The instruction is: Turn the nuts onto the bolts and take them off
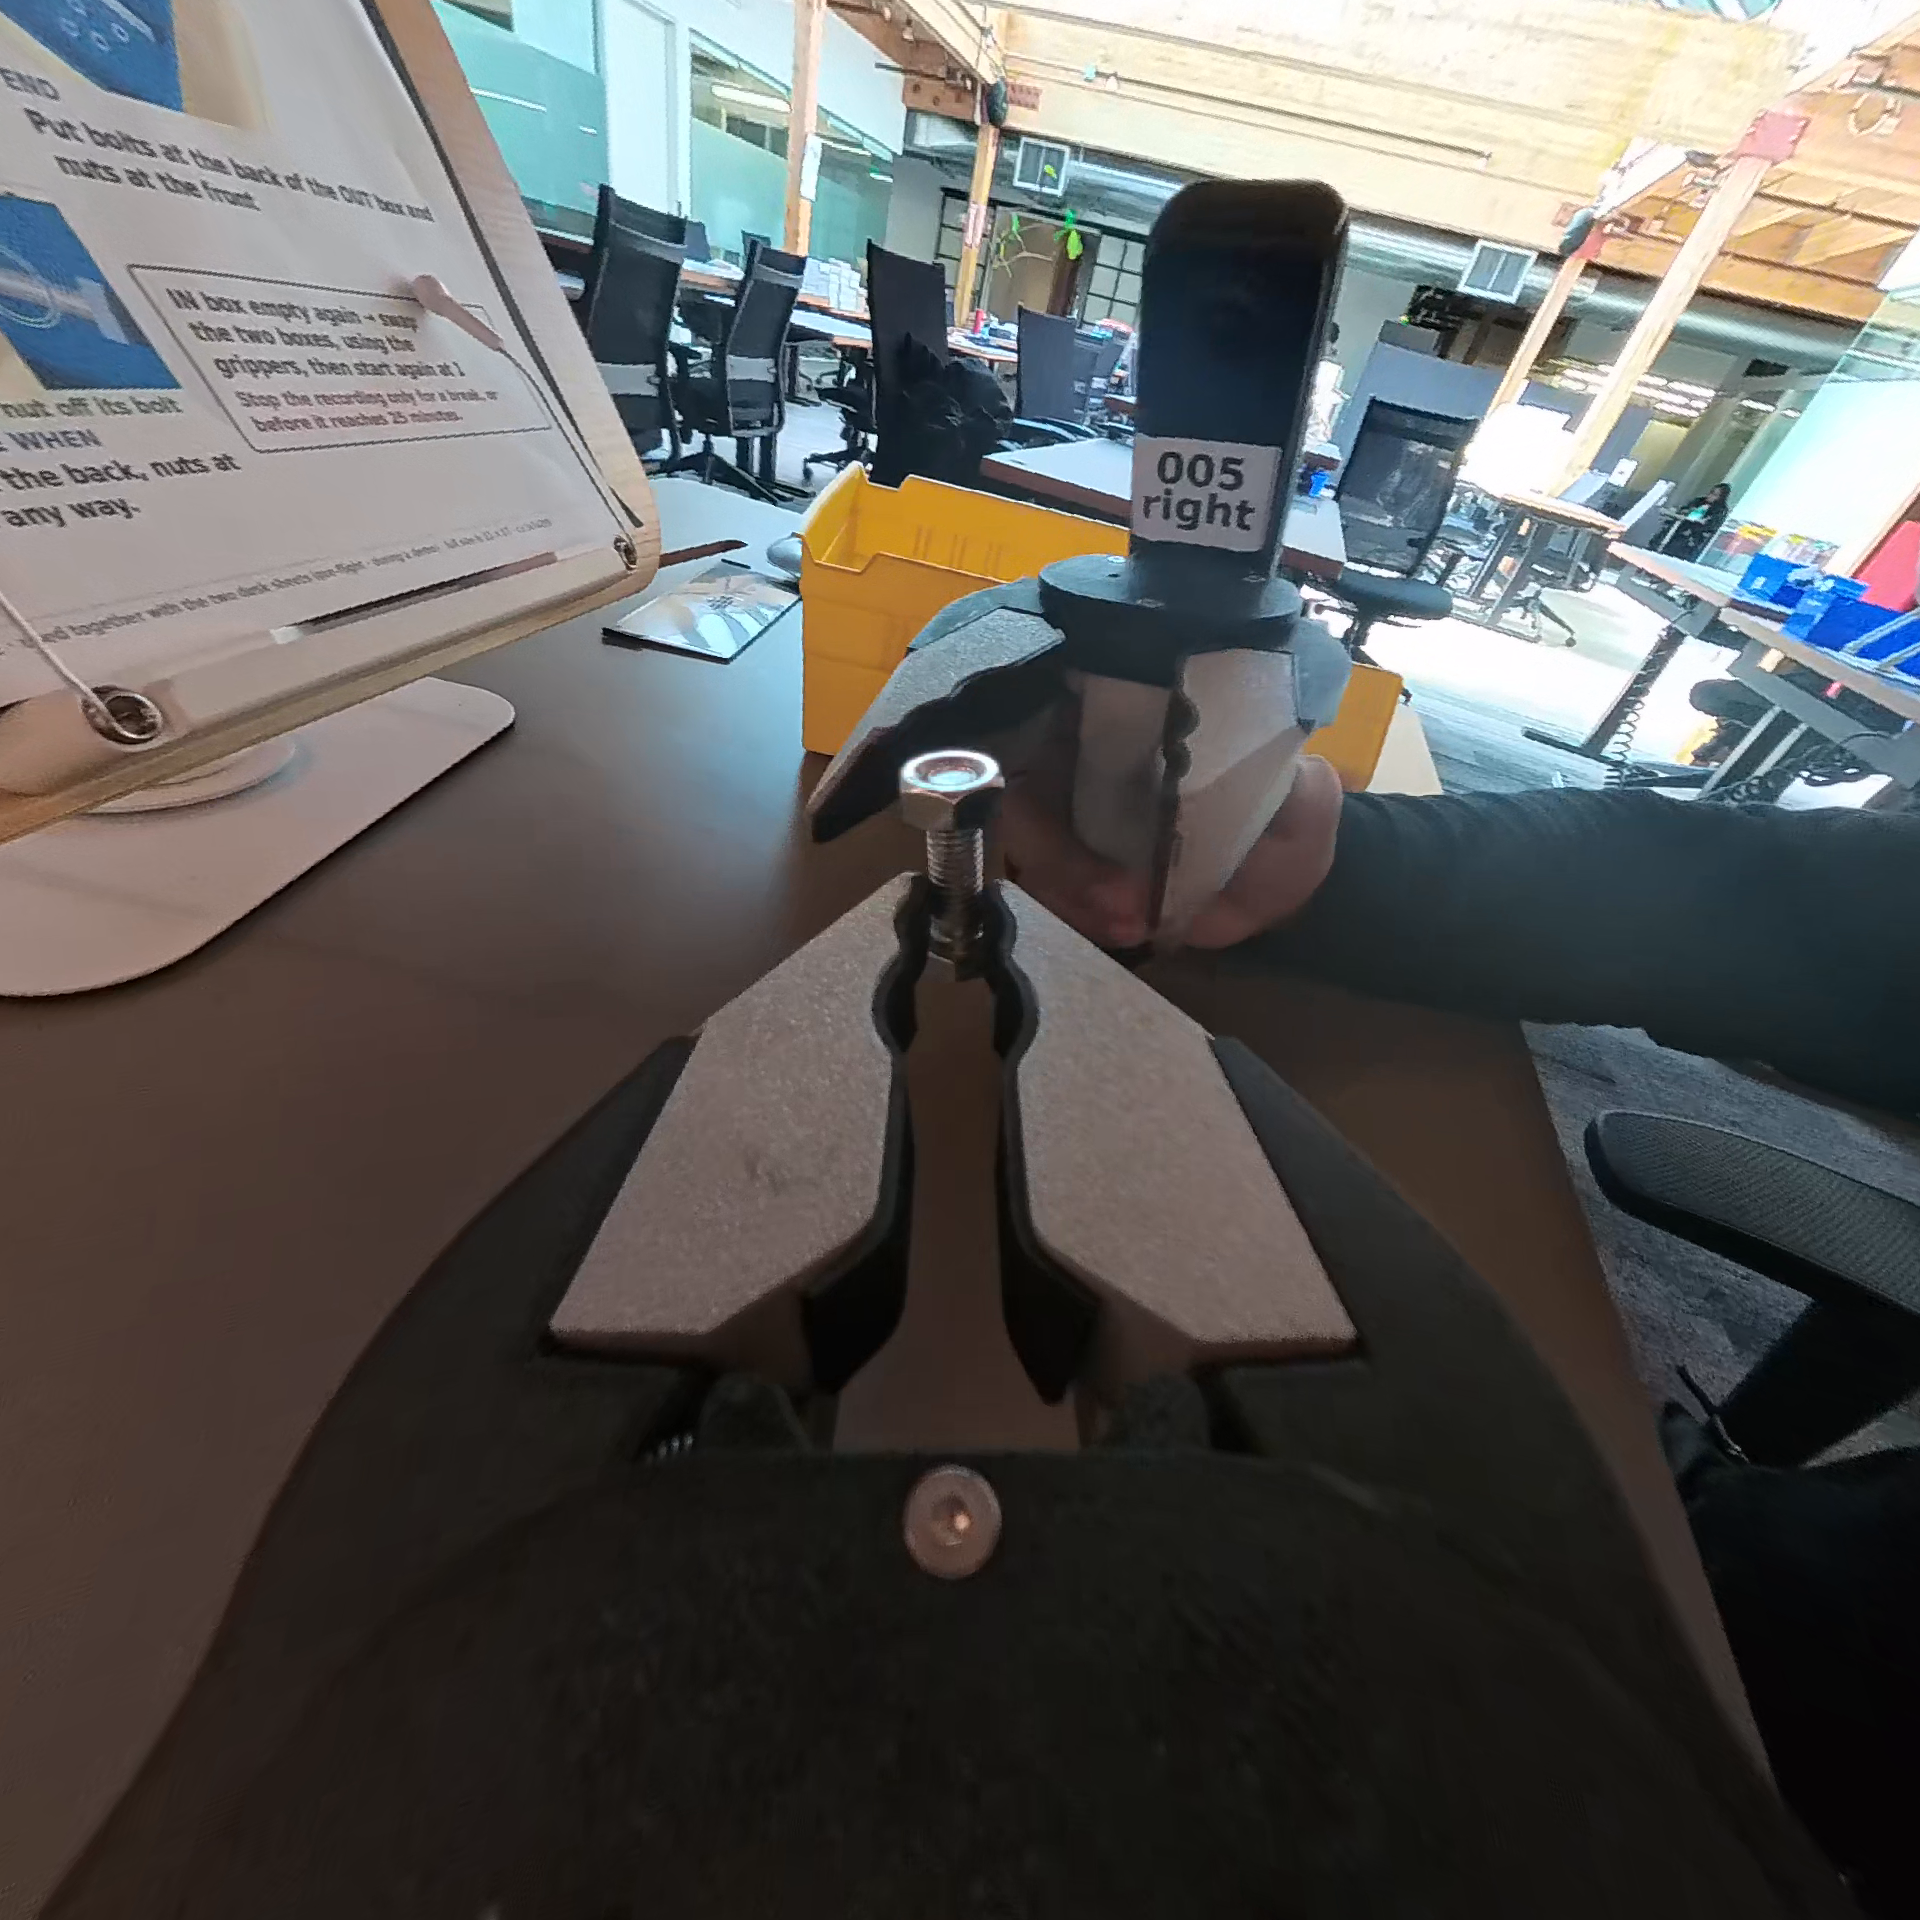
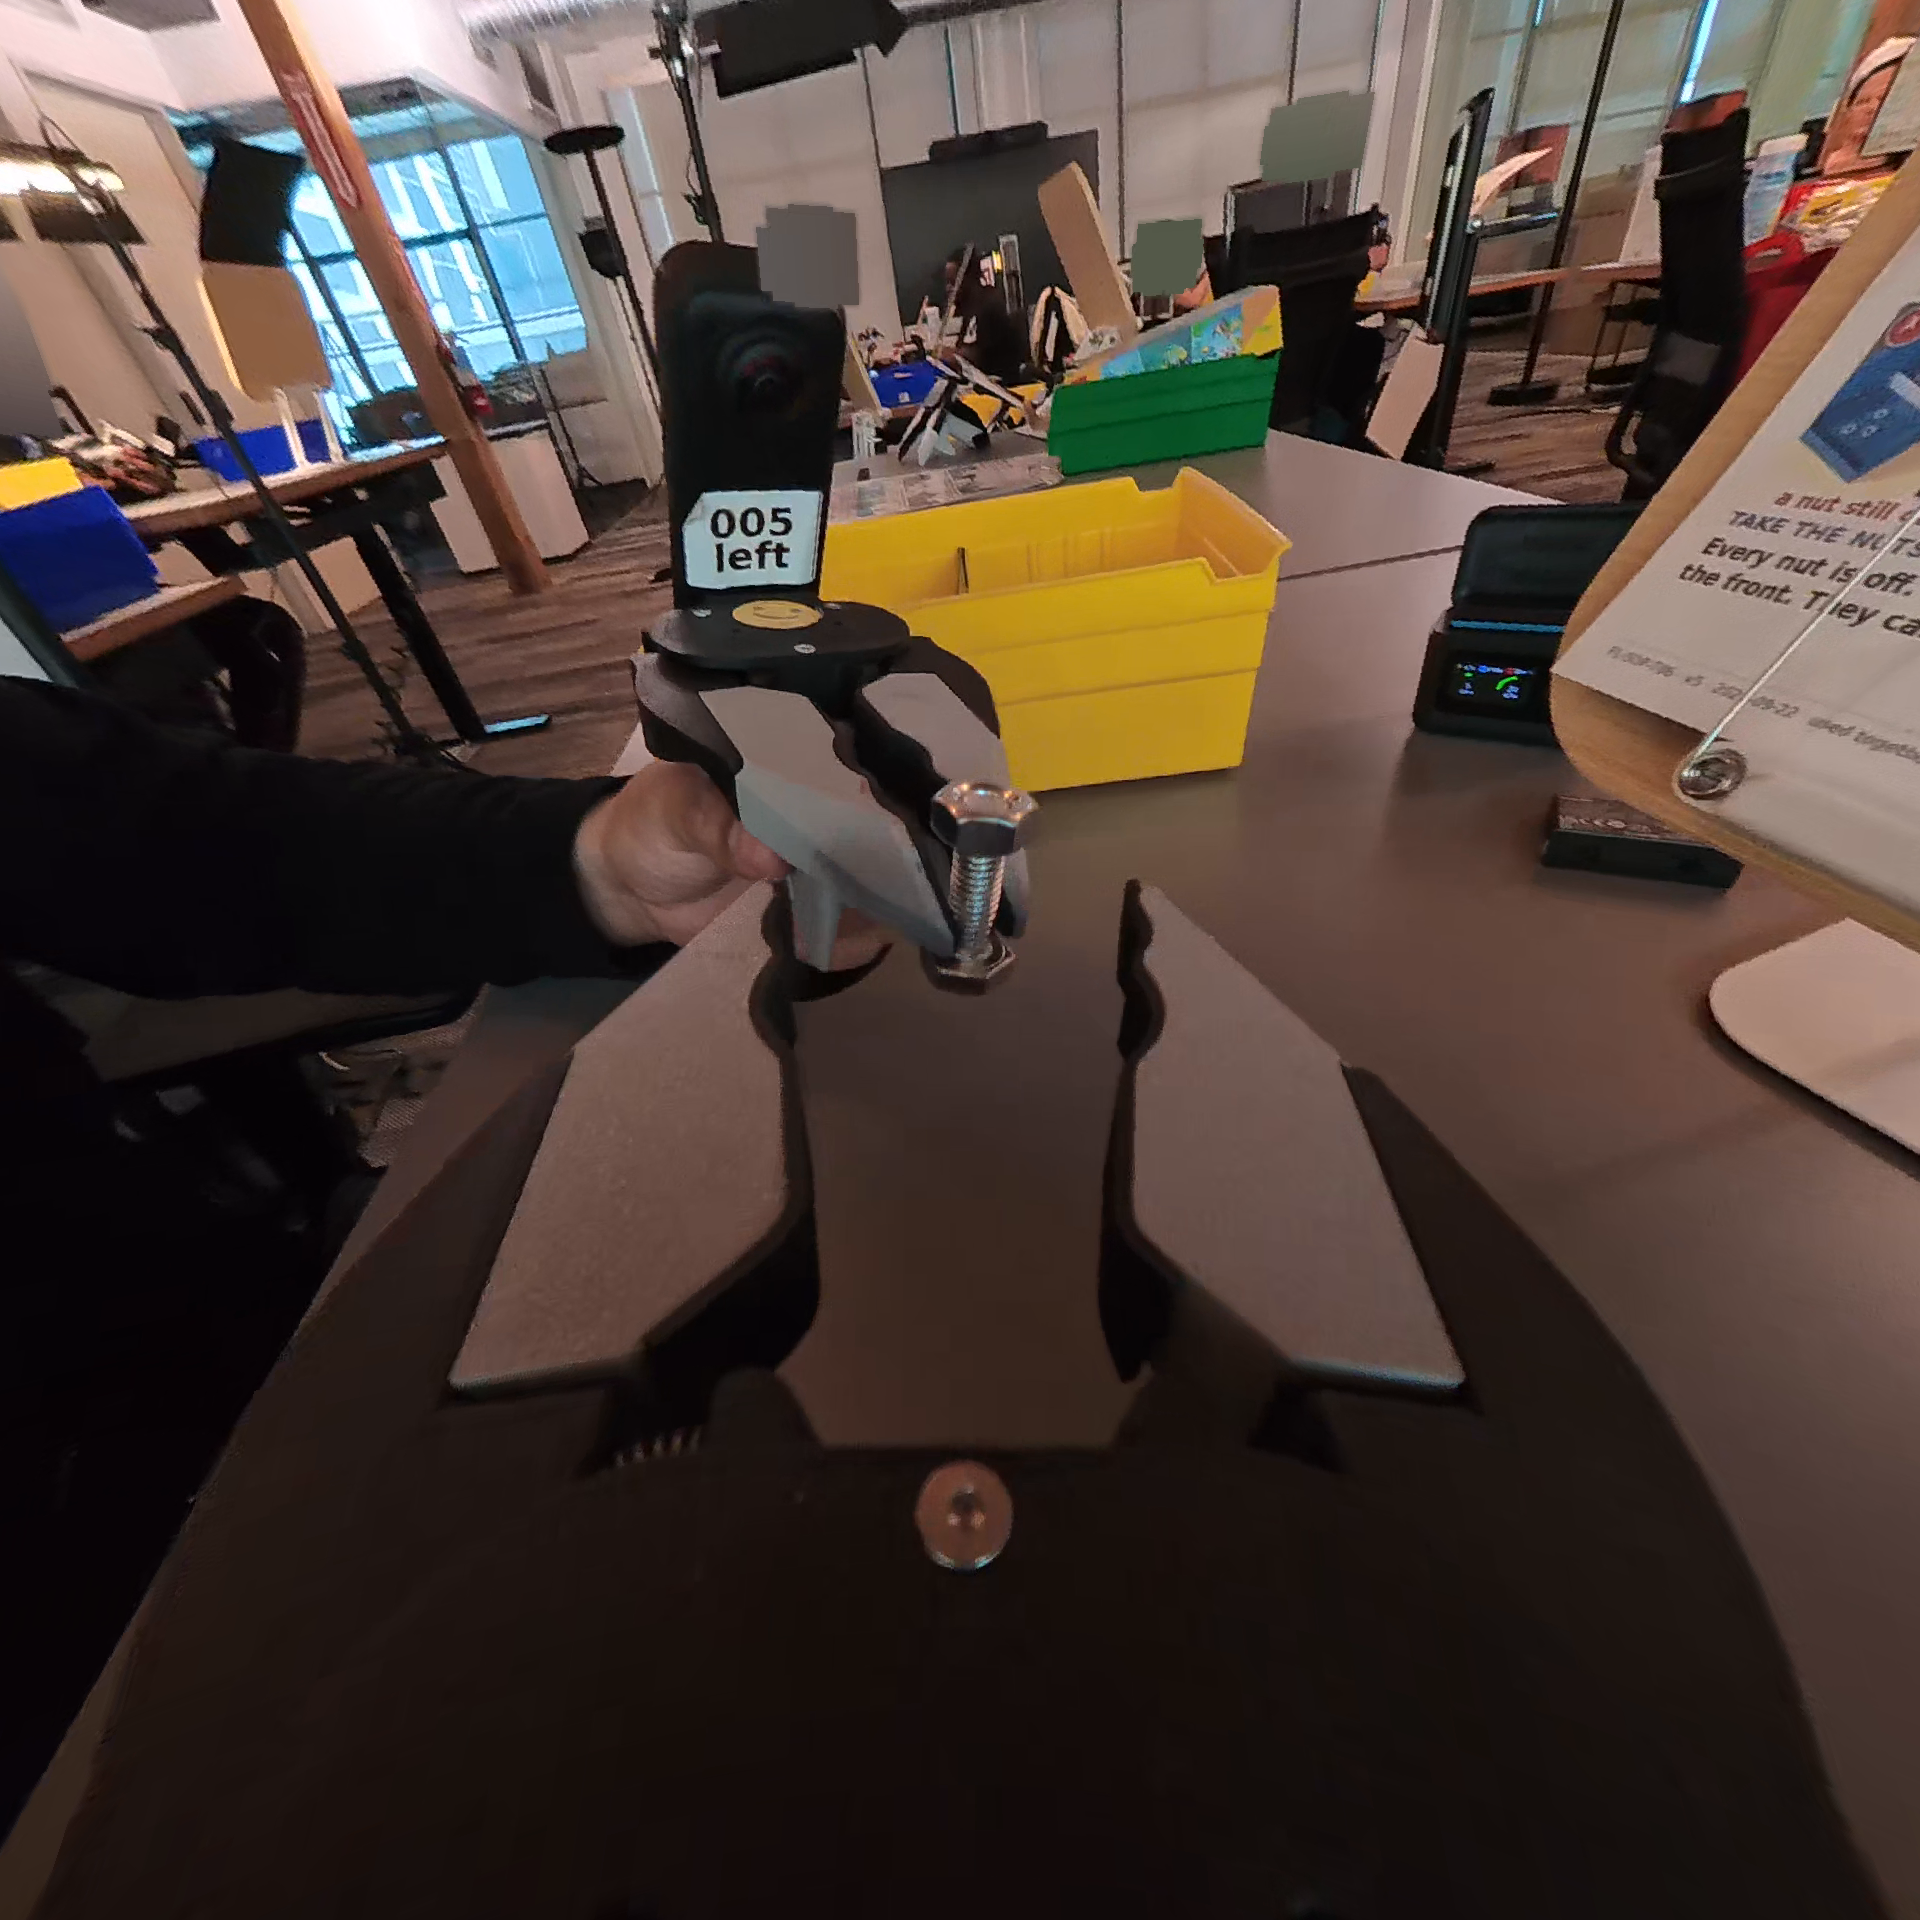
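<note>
The bolt [image 1: 951, 883] stood upright between the tips of the left gripper [image 1: 951, 935], pinched near its lower end. A hexagonal piece, taken for the nut [image 1: 951, 788], sat at the top of the thread. A second hexagonal piece showed just below the fingertips in the right wrist view, at the bolt's [image 2: 977, 894] foot. Which of the two was the bolt head and which the nut [image 2: 982, 814] could not be settled from either view.

The left gripper [image 2: 971, 930] was pressed together on the shank, its fingers otherwise touching nothing. The right gripper [image 2: 951, 987] was spread wide and empty, its fingertips [image 2: 1143, 935] either side of and just short of the bolt. In the left wrist view the right gripper [image 1: 1039, 831] sat just beyond and to the right of the nut, apart from it.

A yellow bin [image 1: 935, 582] stood beyond both grippers on the dark table [image 1: 520, 1143]; an instruction sheet on a stand [image 1: 260, 343] stood to the left of the left gripper.

Judged risks: the grip lay low on a threaded shank, so any sideways push from the right gripper closing on the nut could tilt or rotate the bolt in the pads. A closure off the nut's flats could slip. A loosened nut could drop to the table.
</note>
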`<control>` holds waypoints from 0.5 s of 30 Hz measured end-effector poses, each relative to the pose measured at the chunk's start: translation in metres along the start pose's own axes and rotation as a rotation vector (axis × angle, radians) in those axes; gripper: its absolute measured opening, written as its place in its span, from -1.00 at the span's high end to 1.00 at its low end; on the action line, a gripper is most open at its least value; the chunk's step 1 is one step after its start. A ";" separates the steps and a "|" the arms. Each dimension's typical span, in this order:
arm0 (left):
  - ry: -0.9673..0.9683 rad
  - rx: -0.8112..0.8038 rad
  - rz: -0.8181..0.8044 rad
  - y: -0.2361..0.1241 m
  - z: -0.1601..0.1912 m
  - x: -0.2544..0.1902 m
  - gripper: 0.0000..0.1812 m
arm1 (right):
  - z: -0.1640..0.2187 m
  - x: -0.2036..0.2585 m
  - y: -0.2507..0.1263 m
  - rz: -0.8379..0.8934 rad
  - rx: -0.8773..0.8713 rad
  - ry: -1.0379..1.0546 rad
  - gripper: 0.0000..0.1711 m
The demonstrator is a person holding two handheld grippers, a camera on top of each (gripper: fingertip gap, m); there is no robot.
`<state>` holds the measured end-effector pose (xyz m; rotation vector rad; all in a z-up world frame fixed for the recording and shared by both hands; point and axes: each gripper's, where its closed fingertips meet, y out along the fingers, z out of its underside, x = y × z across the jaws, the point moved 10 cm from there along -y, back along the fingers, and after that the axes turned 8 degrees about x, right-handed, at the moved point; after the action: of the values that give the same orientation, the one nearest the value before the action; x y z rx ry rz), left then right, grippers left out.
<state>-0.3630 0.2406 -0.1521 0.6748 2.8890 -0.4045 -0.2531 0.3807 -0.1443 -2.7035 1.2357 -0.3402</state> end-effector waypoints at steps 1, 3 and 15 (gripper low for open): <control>0.005 0.002 0.006 0.001 0.000 -0.001 0.91 | -0.001 0.001 0.000 -0.010 -0.004 -0.002 0.30; 0.011 0.006 0.024 0.002 0.000 -0.003 0.91 | -0.001 0.003 0.001 -0.030 -0.011 -0.008 0.27; 0.011 -0.019 -0.022 -0.004 -0.003 0.001 0.91 | -0.008 0.009 -0.010 -0.086 -0.085 -0.046 0.42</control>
<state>-0.3657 0.2381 -0.1487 0.6454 2.9092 -0.3774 -0.2421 0.3795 -0.1332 -2.8253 1.1501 -0.2385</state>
